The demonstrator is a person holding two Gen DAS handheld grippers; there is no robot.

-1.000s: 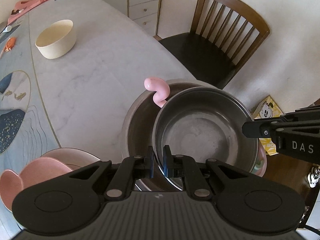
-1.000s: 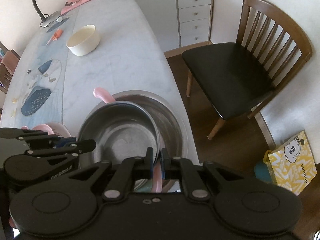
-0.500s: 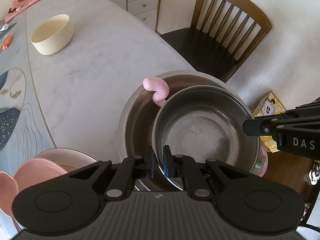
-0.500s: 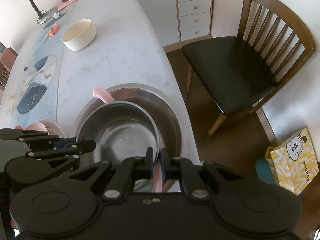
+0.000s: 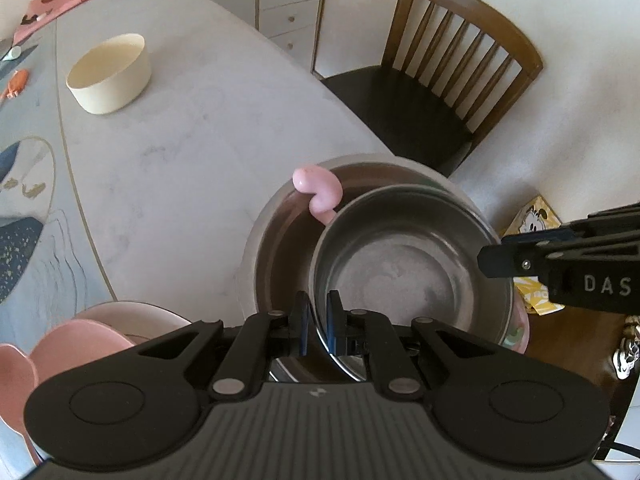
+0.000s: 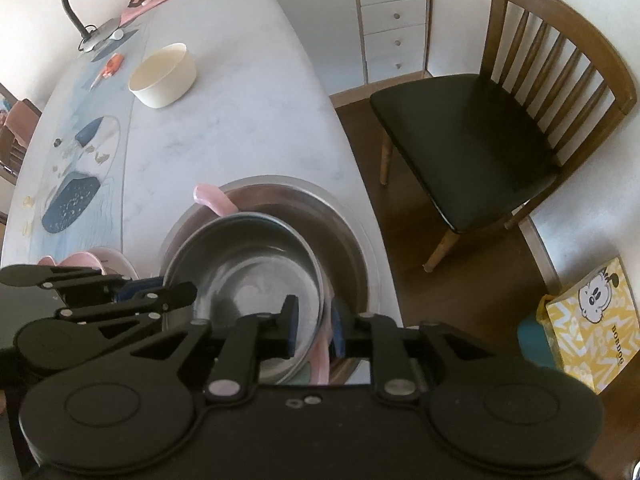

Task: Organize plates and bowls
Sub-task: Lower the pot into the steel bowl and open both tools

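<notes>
A small round steel bowl (image 5: 408, 272) sits inside a large round steel bowl (image 5: 280, 248) alongside a pink curved-handled dish (image 5: 320, 194) on the bench (image 5: 192, 152). The left gripper (image 5: 317, 322) has its fingers clamped on the small bowl's rim. The right gripper (image 6: 313, 330) has just been opening, its fingers apart around that rim and the pink dish's edge.

**Steel bowls nested at the table edge**

A small steel bowl (image 5: 408, 264) sits tilted inside a large steel bowl (image 5: 280, 248), over a pink dish with a curled handle (image 5: 318, 192). Pink plates (image 5: 80, 344) are stacked at left; a cream bowl (image 5: 110, 74) stands well apart.
</notes>
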